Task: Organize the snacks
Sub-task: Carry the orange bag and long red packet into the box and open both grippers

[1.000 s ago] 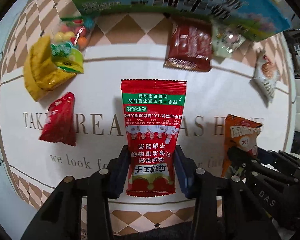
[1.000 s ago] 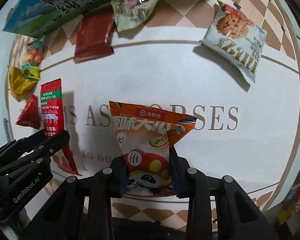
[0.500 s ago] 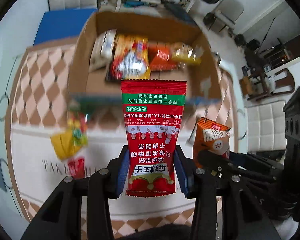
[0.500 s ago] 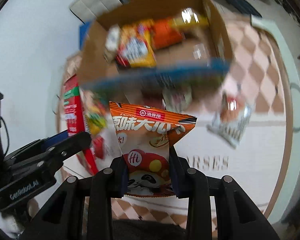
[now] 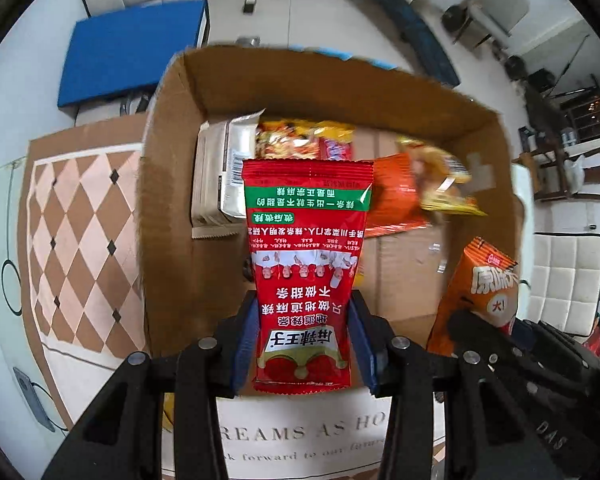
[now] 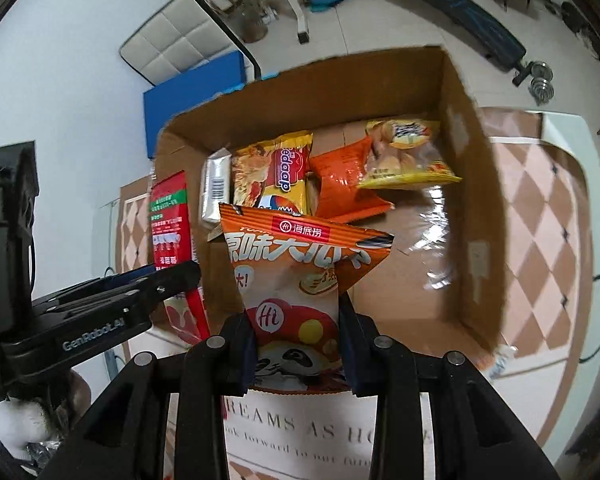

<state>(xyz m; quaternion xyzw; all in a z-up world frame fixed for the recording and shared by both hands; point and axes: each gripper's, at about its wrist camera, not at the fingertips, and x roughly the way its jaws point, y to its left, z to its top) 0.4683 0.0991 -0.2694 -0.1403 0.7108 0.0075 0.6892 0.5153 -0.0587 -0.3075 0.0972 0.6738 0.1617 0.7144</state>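
My left gripper (image 5: 303,344) is shut on a tall red snack packet (image 5: 306,264) and holds it over the open cardboard box (image 5: 168,208). My right gripper (image 6: 298,344) is shut on an orange snack bag (image 6: 296,264) and holds it over the same box (image 6: 476,208). The orange bag also shows at the right of the left wrist view (image 5: 484,292), and the red packet at the left of the right wrist view (image 6: 170,216). The box holds several snack packs: a silver pack (image 6: 214,184), a yellow noodle pack (image 6: 276,168), an orange pack (image 6: 340,184) and a yellow bag (image 6: 408,152).
The box stands on a table with a white, lettered, checker-bordered cloth (image 5: 80,216). The box floor at front right is bare cardboard (image 6: 412,272). Beyond lie a blue mat (image 5: 132,48), white padded chairs (image 5: 564,280) and gym gear (image 6: 452,4).
Both grippers have risen from the tabletop and moved forward with their packets, from over the loose snacks to over the open box. Both stay shut.
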